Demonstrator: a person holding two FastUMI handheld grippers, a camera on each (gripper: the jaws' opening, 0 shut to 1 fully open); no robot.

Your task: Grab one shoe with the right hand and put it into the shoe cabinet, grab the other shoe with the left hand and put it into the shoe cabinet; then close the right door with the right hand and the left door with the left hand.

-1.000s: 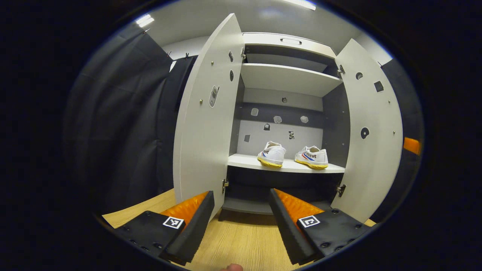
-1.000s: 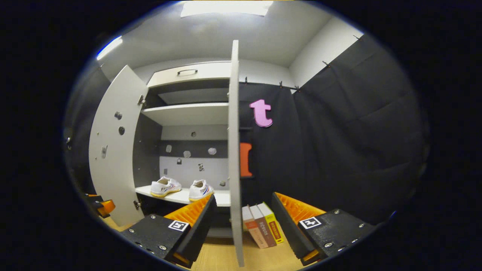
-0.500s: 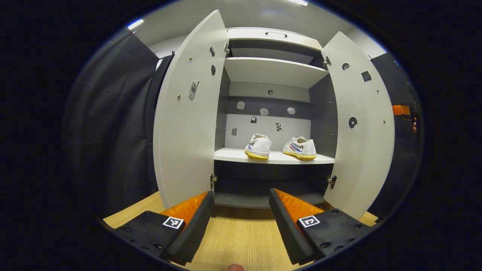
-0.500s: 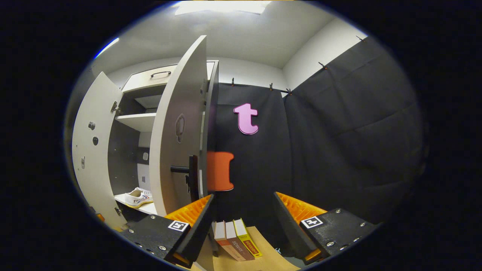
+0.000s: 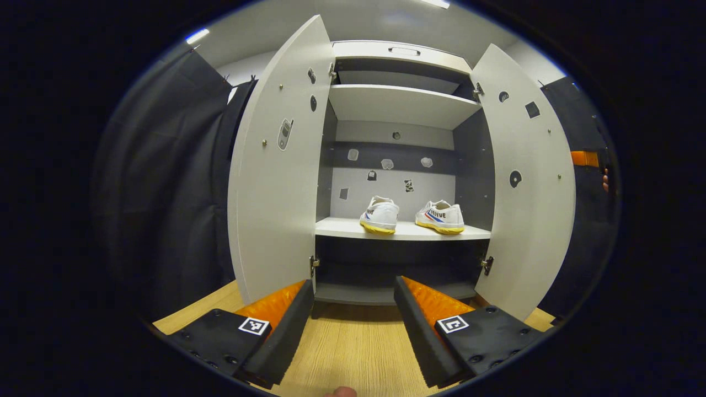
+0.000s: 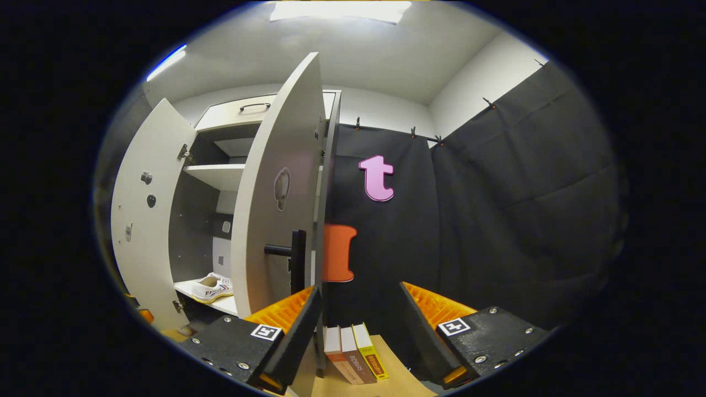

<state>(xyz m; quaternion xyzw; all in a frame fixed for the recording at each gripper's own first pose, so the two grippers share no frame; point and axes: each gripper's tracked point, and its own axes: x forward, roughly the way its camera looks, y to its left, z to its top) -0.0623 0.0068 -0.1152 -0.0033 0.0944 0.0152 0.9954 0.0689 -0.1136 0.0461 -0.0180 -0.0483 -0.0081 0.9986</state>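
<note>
Since a second ago our right gripper [image 6: 358, 325] swung behind the right door [image 6: 276, 187]; both grippers gape empty over the light wooden table [image 5: 347, 353]. Two white canvas shoes [image 5: 380, 215] sit shelved, two grey cabinet doors open, three books [image 6: 353, 353].

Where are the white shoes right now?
In the left gripper view, the two white canvas shoes with yellow soles sit side by side on the middle shelf of the grey shoe cabinet, between its two open doors.

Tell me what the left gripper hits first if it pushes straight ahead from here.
Probably the cabinet's dark lower opening, under the shelf holding both shoes. The left gripper is open, with bare wooden floor ahead; depth is uncertain.
</note>
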